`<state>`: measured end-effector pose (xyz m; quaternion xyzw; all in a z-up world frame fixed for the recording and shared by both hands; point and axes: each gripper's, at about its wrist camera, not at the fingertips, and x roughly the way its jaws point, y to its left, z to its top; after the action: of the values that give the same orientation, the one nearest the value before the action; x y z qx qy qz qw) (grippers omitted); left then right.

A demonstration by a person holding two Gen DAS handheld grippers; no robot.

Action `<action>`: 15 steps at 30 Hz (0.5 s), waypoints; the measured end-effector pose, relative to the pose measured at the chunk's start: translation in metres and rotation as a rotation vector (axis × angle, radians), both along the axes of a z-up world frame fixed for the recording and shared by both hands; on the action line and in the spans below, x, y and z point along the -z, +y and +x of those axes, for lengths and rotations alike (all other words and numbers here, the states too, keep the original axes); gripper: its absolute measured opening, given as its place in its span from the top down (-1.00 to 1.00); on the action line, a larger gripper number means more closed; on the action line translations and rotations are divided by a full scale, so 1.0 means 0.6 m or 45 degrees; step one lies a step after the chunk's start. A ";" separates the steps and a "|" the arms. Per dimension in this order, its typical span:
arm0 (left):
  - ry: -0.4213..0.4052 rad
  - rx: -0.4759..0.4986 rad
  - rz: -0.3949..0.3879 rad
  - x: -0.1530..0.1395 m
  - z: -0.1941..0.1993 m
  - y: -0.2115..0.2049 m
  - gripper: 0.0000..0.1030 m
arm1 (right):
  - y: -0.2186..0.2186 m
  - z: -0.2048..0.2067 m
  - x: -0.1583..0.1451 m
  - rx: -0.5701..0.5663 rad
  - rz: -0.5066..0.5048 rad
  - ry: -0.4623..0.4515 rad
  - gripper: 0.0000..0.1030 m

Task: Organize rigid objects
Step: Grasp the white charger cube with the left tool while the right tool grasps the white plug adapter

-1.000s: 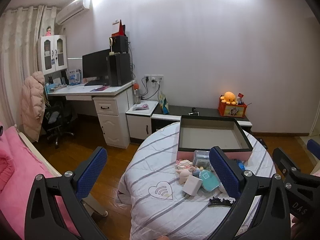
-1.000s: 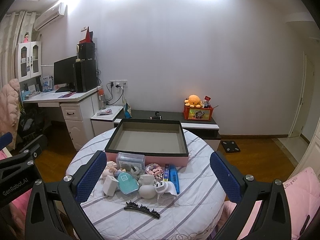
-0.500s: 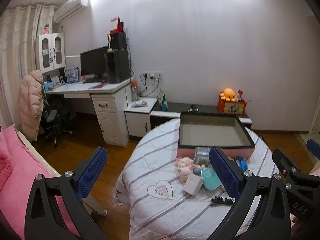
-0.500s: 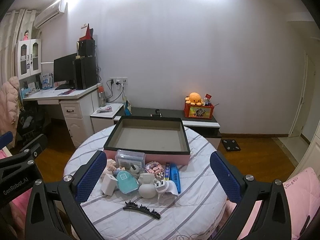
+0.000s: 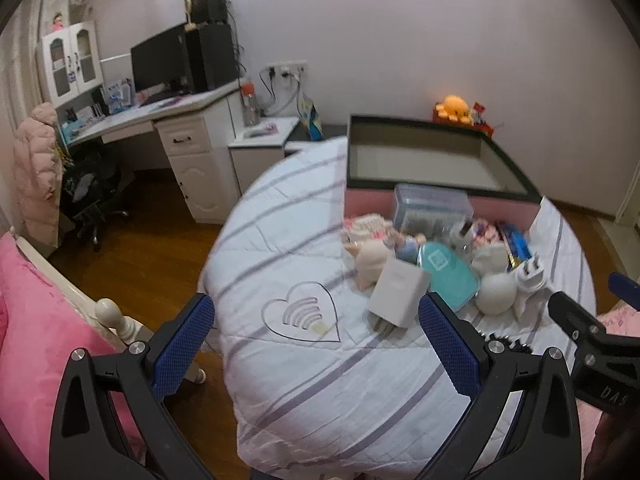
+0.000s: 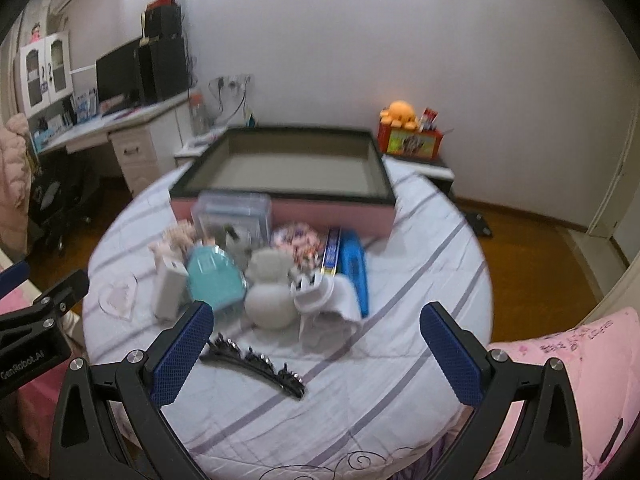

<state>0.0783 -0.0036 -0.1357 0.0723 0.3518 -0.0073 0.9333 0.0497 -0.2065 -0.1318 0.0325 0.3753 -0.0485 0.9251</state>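
You've got the round table [image 6: 420, 280] right in front of you, with the open box [image 6: 280, 200] sitting at its far side. Pressed against the box's near wall is the clear case [image 6: 232, 216], and the clutter spreads toward you from there: charger [image 6: 170, 292] on the left, pouch [image 6: 214, 280] just right of it, the egg [image 6: 268, 306] next, then the plug [image 6: 314, 290], with the tube [image 6: 354, 272] at the right end. Nearest you, apart from the pile, lies the hair clip [image 6: 256, 366]. Your left gripper [image 5: 316, 352] hangs over the table's near-left part, beside the charger [image 5: 398, 296]; your right gripper [image 6: 316, 354] sits above the clip. The desk [image 6: 120, 120] stands behind, left.
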 end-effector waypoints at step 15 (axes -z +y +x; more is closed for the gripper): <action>0.170 0.074 0.019 0.088 0.080 -0.047 -1.00 | -0.039 0.058 0.088 -0.005 0.025 0.125 -0.81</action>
<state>0.1262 -0.0318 -0.1886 0.0887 0.4111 -0.0365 0.9065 0.0847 -0.2298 -0.1845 0.0383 0.4207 -0.0446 0.9053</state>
